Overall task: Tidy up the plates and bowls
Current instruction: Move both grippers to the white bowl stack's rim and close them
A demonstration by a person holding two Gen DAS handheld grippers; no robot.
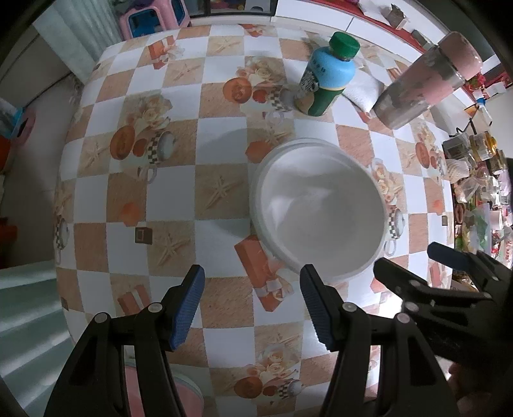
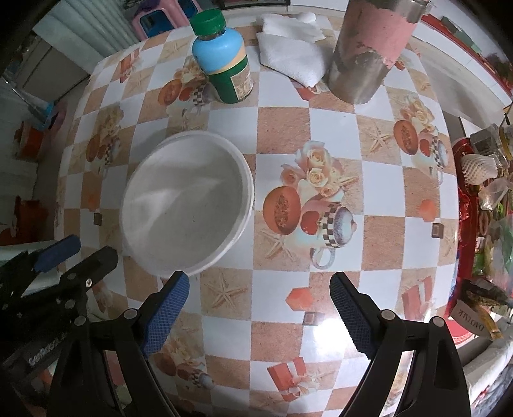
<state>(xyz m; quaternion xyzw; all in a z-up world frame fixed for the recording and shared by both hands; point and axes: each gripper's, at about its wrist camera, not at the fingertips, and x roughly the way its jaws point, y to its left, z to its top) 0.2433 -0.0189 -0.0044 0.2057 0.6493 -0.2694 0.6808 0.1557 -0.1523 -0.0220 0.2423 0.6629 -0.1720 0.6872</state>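
A stack of white bowls (image 1: pixel 320 211) sits on the checked tablecloth; it also shows in the right wrist view (image 2: pixel 189 205). My left gripper (image 1: pixel 251 304) is open and empty, hovering just in front and left of the bowls. My right gripper (image 2: pixel 259 308) is open and empty, just in front and right of the bowls. The right gripper shows in the left wrist view (image 1: pixel 413 266), and the left gripper shows in the right wrist view (image 2: pixel 77 253).
A green-capped blue bottle (image 2: pixel 224 57), a folded white cloth (image 2: pixel 291 54) and a pink-and-metal canister (image 2: pixel 368 48) stand behind the bowls. Cluttered packets (image 2: pixel 487 199) lie beyond the table's right edge. Pink stools (image 1: pixel 154 19) stand beyond the far edge.
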